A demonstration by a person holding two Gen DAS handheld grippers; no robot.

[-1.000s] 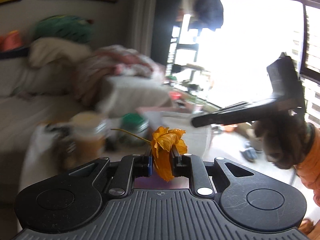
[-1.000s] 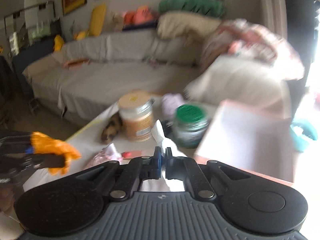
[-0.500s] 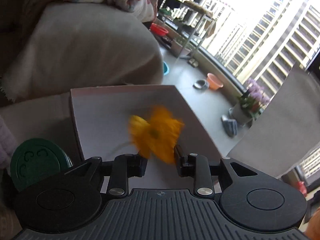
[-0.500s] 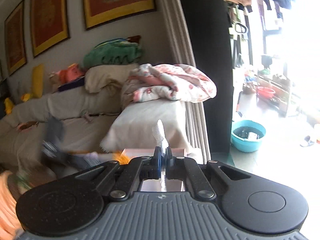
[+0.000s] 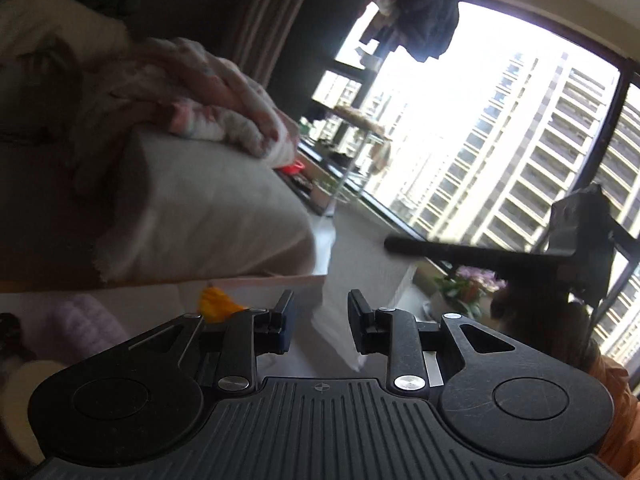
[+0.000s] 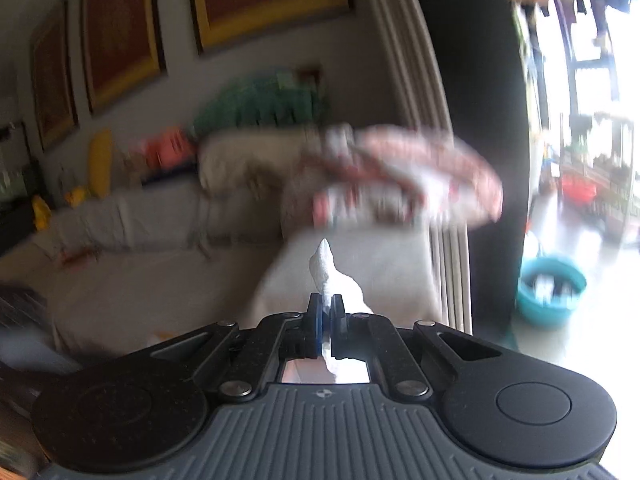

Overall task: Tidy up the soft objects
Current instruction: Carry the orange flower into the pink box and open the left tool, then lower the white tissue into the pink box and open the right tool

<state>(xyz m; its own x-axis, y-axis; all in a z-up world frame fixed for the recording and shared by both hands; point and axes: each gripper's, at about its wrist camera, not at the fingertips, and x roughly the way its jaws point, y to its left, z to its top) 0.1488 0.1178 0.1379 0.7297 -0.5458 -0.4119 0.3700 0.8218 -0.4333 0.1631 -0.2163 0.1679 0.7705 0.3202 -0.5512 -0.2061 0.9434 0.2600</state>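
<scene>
Orange flower point(image 5: 218, 307) — crumpled petals, lying inside the pale open box point(image 5: 256, 285), partly hidden behind the left gripper's frame. White tissue point(image 6: 329, 276) — crinkled sheet, pinched upright between the closed jaws of the right gripper point(image 6: 327, 312), its pointed tip rising above them and the rest hanging below.

Wrist views, perhaps sharing sofa point(image 5: 192, 208)

Flower point(image 5: 218, 307) apparently in box point(image 5: 276, 280), left of tissue point(image 5: 360, 264).
</scene>
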